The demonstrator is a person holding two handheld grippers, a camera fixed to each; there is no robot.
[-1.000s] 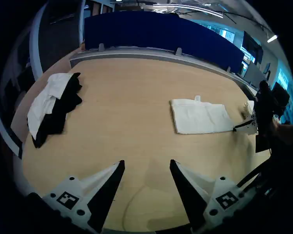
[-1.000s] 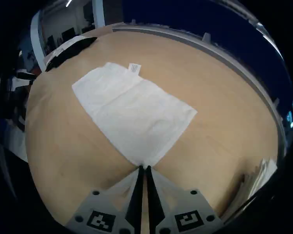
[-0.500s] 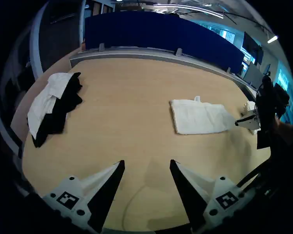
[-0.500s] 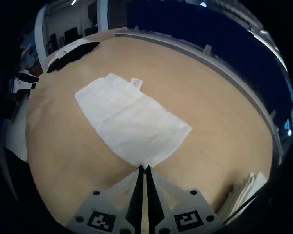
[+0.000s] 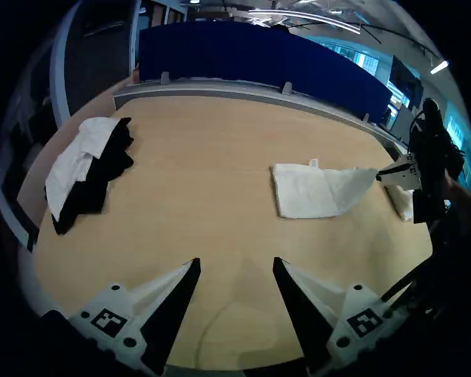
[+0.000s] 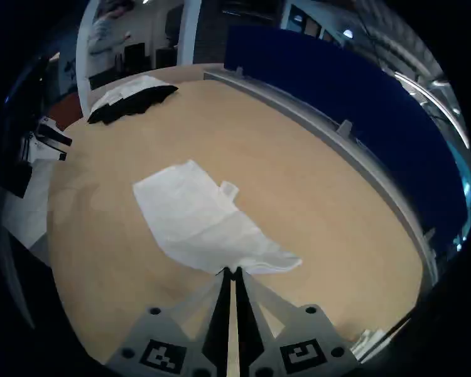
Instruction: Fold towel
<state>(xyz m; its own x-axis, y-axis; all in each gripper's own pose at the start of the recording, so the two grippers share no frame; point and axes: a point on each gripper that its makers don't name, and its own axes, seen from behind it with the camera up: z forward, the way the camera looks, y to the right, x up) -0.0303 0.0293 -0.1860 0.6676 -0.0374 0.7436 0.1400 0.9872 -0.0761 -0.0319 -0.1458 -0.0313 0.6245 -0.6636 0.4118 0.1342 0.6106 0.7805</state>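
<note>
A white towel point(image 5: 314, 189) lies on the wooden table point(image 5: 204, 169), its right corner pulled up off the surface. My right gripper point(image 6: 231, 273) is shut on that corner, and the cloth point(image 6: 198, 223) stretches away from its fingers toward the far left. The same gripper point(image 5: 386, 176) appears at the right of the left gripper view, held by a hand, with the towel corner lifted in it. My left gripper point(image 5: 235, 267) hovers open over bare table near the front edge, well away from the towel, nothing between its fingers.
A heap of black and white cloths point(image 5: 88, 166) lies at the table's left side. More white folded cloth point(image 5: 402, 201) sits at the right edge. A blue partition point(image 5: 260, 56) runs along the far side of the table.
My right gripper has risen with the towel's corner, lifting that end off the table and drawing it up. The left gripper has stayed where it was.
</note>
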